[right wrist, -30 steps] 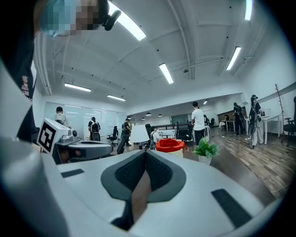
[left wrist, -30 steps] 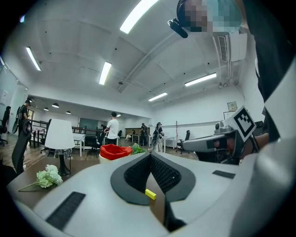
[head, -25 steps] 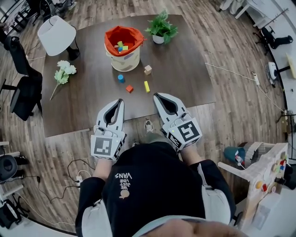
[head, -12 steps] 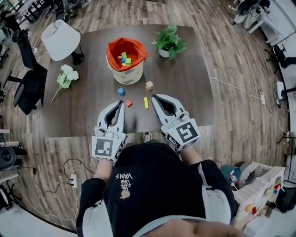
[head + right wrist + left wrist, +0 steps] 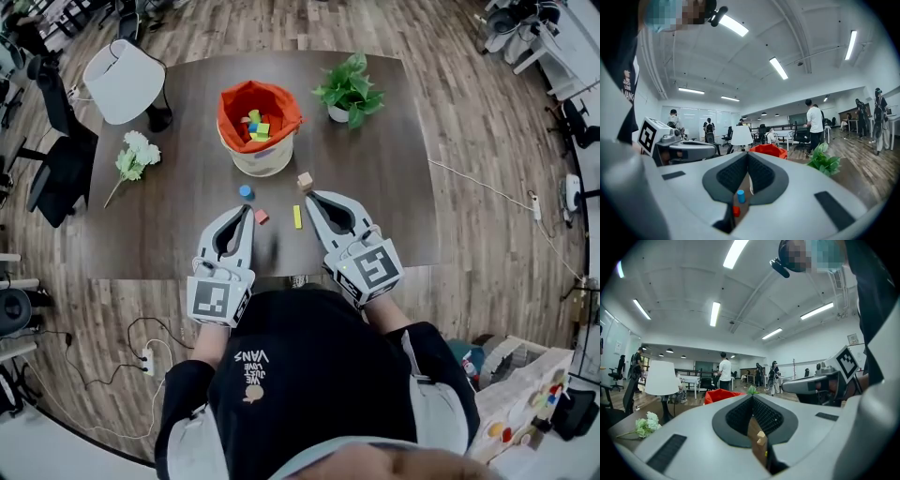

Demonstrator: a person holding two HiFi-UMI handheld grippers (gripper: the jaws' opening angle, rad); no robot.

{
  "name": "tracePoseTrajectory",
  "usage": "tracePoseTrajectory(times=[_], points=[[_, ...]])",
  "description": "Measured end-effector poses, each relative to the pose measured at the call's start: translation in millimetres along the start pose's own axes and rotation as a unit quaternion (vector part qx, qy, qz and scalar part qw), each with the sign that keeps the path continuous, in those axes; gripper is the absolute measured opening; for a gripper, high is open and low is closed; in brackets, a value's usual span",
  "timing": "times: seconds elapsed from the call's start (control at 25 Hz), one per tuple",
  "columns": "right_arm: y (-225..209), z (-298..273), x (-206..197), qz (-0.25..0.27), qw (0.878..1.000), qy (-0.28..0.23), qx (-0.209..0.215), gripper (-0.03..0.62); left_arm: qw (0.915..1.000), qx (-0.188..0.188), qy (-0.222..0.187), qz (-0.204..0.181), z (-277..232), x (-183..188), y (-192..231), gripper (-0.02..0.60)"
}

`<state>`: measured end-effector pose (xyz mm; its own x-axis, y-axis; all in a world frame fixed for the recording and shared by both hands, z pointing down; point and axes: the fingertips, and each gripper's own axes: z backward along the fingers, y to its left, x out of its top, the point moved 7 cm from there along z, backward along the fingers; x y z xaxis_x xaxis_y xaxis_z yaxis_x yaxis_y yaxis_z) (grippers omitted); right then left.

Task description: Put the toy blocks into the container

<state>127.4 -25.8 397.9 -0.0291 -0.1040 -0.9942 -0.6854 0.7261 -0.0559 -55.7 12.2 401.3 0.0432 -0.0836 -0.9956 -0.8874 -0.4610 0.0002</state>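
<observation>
Both moved forward over the counter (image 5: 394, 216): left claw (image 5: 245, 210) and right claw (image 5: 310, 198) closed, empty; red block (image 5: 262, 217) and yellow block (image 5: 297, 217) lie between them.

Head view: high up, steeply down over the whole desk (image 5: 394, 187). Left and right gripper views: low, close, level across desk; all share container (image 5: 723, 395) and lamp (image 5: 662, 378).

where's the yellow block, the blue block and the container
yellow block (image 5: 297, 217), head view, middle of its top
blue block (image 5: 246, 191), head view, its top
container (image 5: 263, 162), head view, beige front wall
</observation>
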Motion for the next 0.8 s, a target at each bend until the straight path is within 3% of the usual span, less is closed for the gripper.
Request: tracePoseTrajectory(times=[0.8], points=[[-1.2,-40.3,-12.4,-0.010,0.999,0.021,-0.034,0.017,0.9987,-0.051,0.003,-0.002,-22.9,3.8,31.8,0.011]])
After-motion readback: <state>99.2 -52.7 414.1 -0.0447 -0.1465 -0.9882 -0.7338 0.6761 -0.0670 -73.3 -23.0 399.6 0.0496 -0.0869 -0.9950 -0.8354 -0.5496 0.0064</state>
